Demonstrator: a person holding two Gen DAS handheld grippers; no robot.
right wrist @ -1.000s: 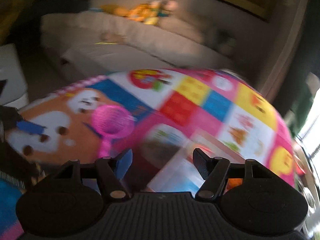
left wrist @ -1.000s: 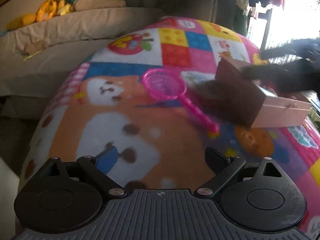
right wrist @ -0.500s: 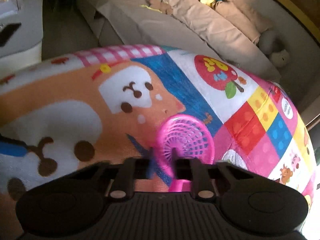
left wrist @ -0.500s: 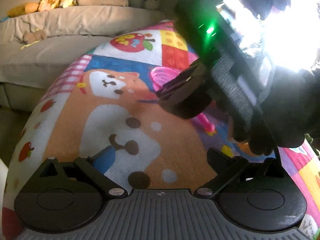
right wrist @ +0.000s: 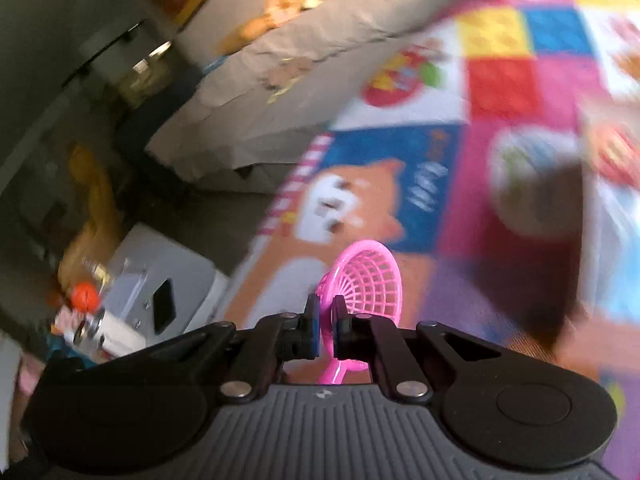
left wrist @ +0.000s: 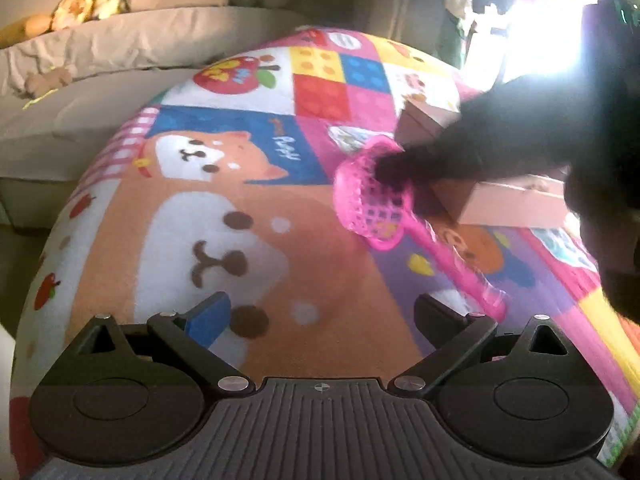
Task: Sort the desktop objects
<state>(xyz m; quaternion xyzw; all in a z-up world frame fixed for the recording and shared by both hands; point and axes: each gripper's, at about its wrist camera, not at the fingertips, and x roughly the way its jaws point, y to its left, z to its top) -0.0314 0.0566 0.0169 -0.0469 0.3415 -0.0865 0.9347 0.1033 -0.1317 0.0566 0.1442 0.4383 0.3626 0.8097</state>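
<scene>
The pink plastic mesh scoop (right wrist: 366,280) is clamped by its rim in the nearly closed right gripper (right wrist: 325,330), lifted above the patchwork cloth (left wrist: 248,216) beside the cardboard box (left wrist: 508,204), where release is judged next, while the left gripper (left wrist: 320,312) is held wide open, empty

Bare patterned blanket (left wrist: 248,208) lies open ahead of the left gripper (left wrist: 320,316), its jaws spread wide. To the right, the pink strainer (left wrist: 372,204), the open cardboard box (left wrist: 508,204) behind it and the dark right gripper (left wrist: 520,128) block passage.
</scene>
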